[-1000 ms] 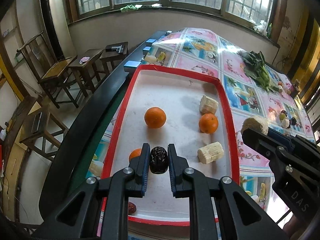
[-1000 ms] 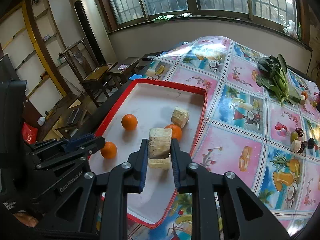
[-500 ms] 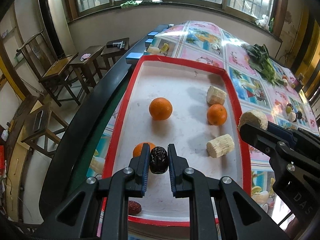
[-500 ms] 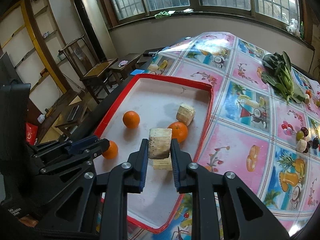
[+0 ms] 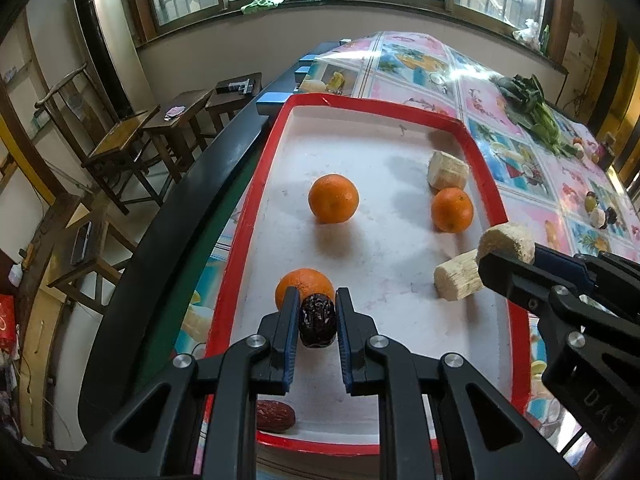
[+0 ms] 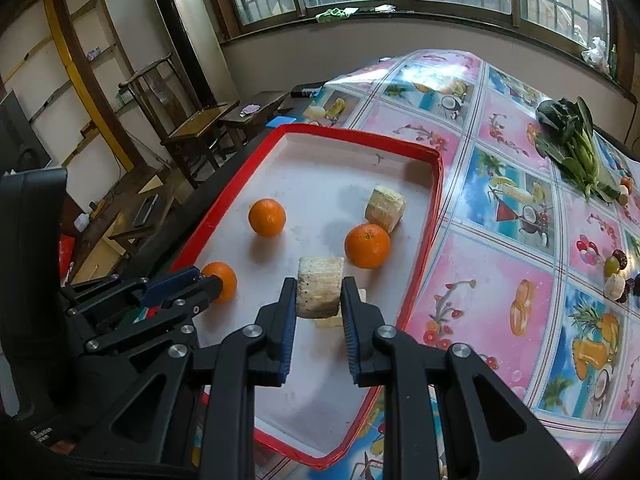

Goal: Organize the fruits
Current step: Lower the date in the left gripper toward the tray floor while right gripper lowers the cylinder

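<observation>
Both loads are up over the red-rimmed white tray (image 5: 484,168). My left claw (image 5: 318,322) is clamped on a dark wrinkled dried date (image 5: 317,320), pinched between the blue pads. Just ahead of that claw, nearly touching its left finger, sits a small round orange (image 5: 305,282); a second reddish date (image 5: 276,416) lies below and behind the claw, by the tray's near rim. My right claw (image 6: 319,300) is gripped around a pale cut sugarcane chunk (image 6: 320,286), held above another cane piece (image 6: 332,322) lying on the tray. Beyond it, a second orange (image 6: 367,245) and a further cane stub (image 6: 385,208); off to its left, a third orange (image 6: 267,217).

I judge this the carry-and-place step, with sorting partly done. Next call: lower the date beside its fellow, the cane next to the cane pieces, then release gently so nothing rolls into the oranges. More fruit waits on the patterned worktop (image 6: 516,248), far right.
</observation>
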Available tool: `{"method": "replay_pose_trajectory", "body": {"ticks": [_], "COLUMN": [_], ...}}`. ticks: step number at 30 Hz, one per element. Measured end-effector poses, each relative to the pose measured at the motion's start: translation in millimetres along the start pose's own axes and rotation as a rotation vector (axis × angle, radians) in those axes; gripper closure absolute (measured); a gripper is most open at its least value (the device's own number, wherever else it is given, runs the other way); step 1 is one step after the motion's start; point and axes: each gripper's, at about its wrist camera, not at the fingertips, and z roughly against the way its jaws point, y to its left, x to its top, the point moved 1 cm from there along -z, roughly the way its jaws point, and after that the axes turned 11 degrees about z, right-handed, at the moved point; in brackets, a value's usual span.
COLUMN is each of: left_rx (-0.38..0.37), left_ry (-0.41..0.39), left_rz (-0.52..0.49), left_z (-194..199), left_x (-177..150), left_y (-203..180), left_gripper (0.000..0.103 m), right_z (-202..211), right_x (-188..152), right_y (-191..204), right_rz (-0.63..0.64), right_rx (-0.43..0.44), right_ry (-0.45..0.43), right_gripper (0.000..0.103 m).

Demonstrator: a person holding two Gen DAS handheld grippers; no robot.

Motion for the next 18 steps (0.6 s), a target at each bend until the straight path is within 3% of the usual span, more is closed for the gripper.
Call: {"method": "replay_pose_trajectory", "body": {"ticks": [18], "left_rx": [0.006], "left_ry": [-0.028], "left_rz": [-0.037], "left_z": [-1], "left_x": [2], "left_y": [-4], "left_gripper": [0.087], "right_z": [-18], "right_x": [-9], "right_y": [5], "right_rz": [0.013], "right_rx": [-0.011], "right_ry": [0.049], "right_gripper": [0.079]}}
